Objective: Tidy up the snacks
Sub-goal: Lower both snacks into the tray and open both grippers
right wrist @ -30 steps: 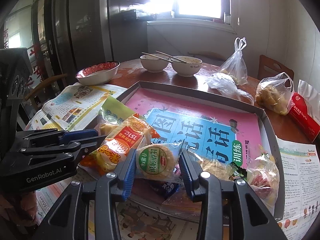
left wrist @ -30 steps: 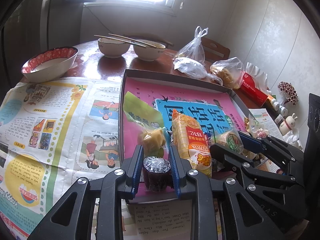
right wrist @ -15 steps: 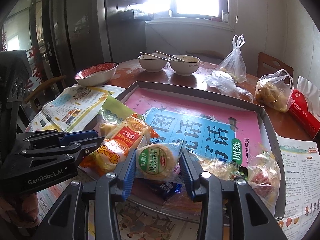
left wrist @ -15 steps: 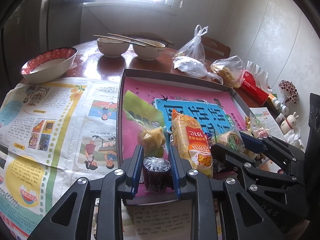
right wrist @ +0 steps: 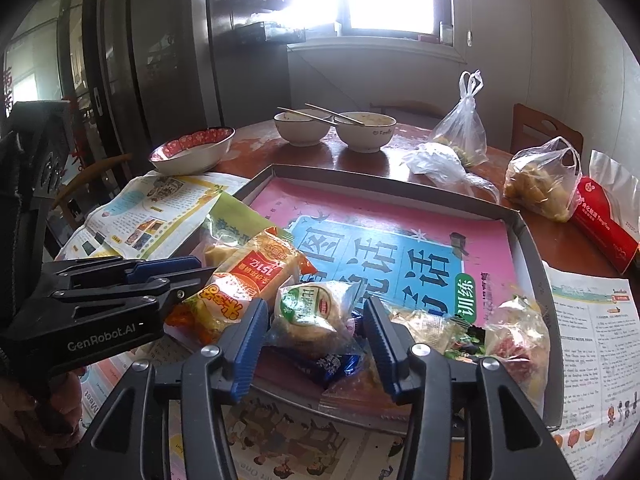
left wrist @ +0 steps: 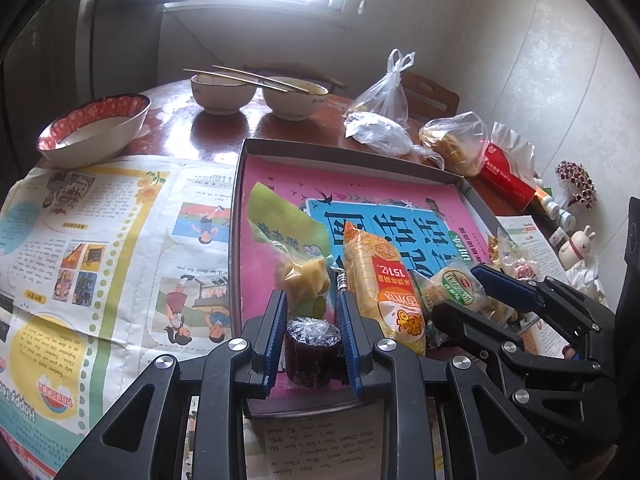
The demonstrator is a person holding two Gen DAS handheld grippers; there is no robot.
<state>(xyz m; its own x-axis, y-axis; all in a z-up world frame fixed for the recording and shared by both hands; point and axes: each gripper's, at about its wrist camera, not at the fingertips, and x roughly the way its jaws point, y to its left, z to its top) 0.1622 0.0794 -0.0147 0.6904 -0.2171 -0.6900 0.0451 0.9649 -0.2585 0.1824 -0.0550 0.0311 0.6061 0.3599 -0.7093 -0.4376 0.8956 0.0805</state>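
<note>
Snacks piled in tray, just ahead of both grippers. Left gripper squeezed tight on dark roll. Right gripper jaws just been opening, now loose beside round cake, not pressing it. Orange pack between the two.

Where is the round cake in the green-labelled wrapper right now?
In the right wrist view the round cake sits low and centre in the tray, between the right gripper's just-opened jaws, beside the orange snack pack and above a blue wrapper.
</note>
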